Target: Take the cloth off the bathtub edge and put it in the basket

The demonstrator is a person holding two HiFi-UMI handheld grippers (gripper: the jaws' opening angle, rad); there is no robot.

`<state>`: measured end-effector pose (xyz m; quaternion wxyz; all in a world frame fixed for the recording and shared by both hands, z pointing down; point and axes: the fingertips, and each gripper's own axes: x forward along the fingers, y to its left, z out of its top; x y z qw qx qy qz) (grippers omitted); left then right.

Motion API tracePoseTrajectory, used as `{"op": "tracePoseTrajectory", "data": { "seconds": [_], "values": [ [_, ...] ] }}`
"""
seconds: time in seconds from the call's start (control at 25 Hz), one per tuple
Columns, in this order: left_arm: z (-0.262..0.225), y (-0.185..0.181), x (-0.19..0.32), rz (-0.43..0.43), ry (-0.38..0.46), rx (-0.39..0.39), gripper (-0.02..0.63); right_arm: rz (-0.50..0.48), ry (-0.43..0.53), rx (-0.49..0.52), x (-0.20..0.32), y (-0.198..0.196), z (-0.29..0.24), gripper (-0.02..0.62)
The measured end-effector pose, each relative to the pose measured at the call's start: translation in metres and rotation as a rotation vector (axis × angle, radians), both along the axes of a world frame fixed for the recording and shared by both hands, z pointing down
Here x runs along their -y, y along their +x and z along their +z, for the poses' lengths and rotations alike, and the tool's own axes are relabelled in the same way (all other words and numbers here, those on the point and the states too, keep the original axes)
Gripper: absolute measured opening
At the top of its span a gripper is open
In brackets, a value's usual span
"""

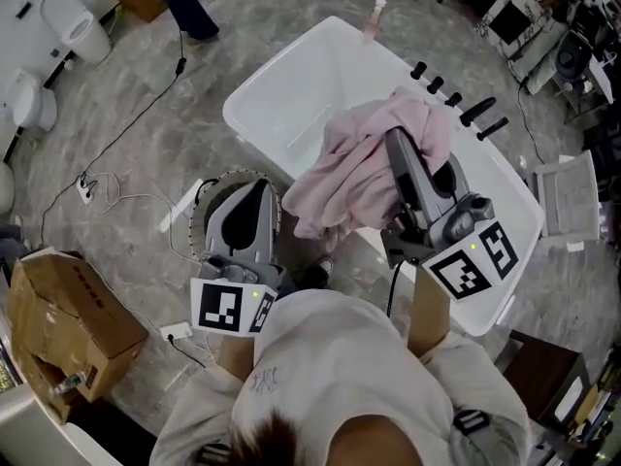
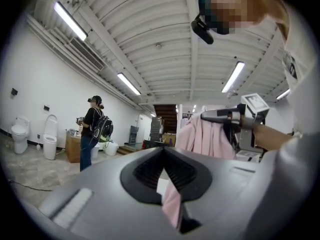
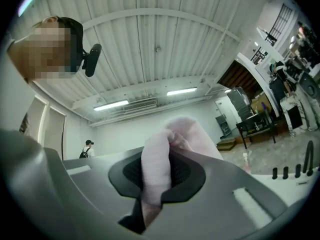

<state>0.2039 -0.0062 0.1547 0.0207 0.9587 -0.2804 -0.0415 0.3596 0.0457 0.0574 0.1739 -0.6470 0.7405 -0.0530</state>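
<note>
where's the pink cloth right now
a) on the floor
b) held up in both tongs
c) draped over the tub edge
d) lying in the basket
b: the pink cloth hangs bunched in the air, one fold clamped in the right tongs and a strip of it pinched in the left tongs.

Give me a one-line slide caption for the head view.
The right gripper and left gripper hold the pink cloth above the white bathtub, basket on the floor beside it.
</note>
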Motion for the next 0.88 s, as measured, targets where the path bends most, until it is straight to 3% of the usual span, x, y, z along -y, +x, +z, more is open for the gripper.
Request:
{"op": "tracePoseTrajectory", "data": {
  "seconds": [0.32,0.88],
  "values": [
    [-0.01,-0.074,0.026,-0.138,0.026,0.016,0.048,-0.068,0.102,-0.055,0.04,-0.054,-0.059,0.035],
    [-0.018,-0.194,0.032,-0.315,0.029,-0.007,0.048,-0.274,0.249,-0.129,0.079,-0.191,-0.121,0.035]
  ]
}}
